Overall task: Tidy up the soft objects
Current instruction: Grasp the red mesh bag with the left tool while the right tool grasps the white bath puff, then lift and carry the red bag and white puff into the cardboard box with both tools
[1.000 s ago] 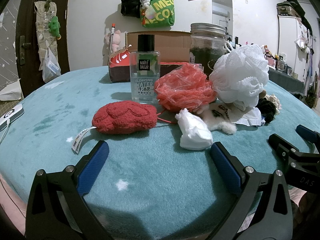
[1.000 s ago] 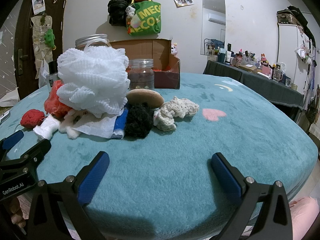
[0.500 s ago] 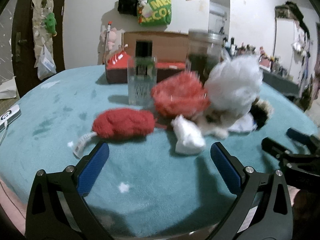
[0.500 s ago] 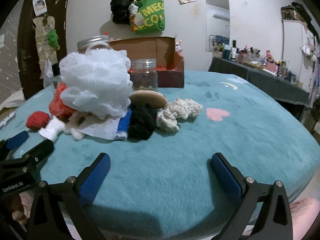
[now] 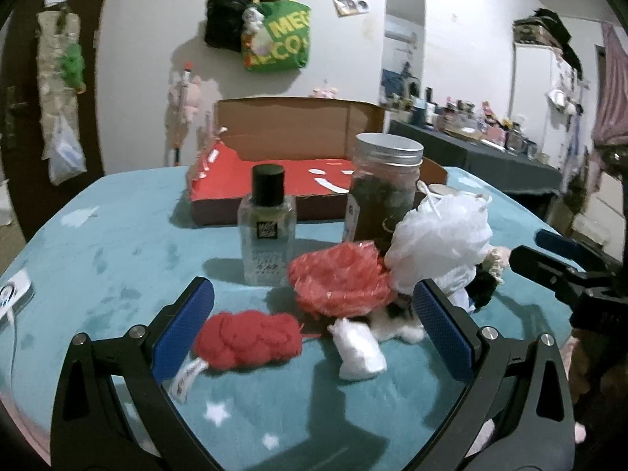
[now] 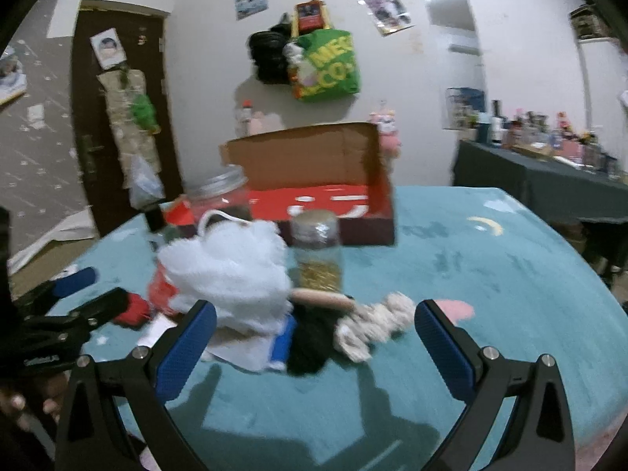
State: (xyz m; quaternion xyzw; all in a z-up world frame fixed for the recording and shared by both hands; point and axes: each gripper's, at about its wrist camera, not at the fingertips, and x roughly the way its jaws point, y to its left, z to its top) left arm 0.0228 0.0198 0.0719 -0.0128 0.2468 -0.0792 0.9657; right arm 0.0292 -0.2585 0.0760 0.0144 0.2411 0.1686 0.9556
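Note:
A heap of soft things lies on the teal table [image 5: 117, 259]. In the left wrist view I see a red knitted pad [image 5: 247, 339], a red mesh puff [image 5: 339, 278], a white mesh puff [image 5: 441, 245] and a small white wad [image 5: 359, 349]. My left gripper [image 5: 314, 333] hovers open above and in front of the red pad. In the right wrist view the white puff [image 6: 231, 271], a black woolly ball [image 6: 310, 339] and a cream knitted piece [image 6: 373, 324] lie ahead of my open right gripper [image 6: 316, 343]. An open cardboard box [image 6: 325, 196] with a red floor stands behind.
A clear square bottle [image 5: 267, 235] with a black cap and a lidded glass jar [image 5: 384, 192] stand among the soft things. A smaller jar [image 6: 318, 255] stands before the box. A cluttered dark side table [image 6: 549, 184] is at the right, a door [image 6: 121, 125] at the left.
Both grippers have risen and tilted down, so the pile sits lower and closer between the fingers and the box's red floor shows. Nothing has been taken hold of.

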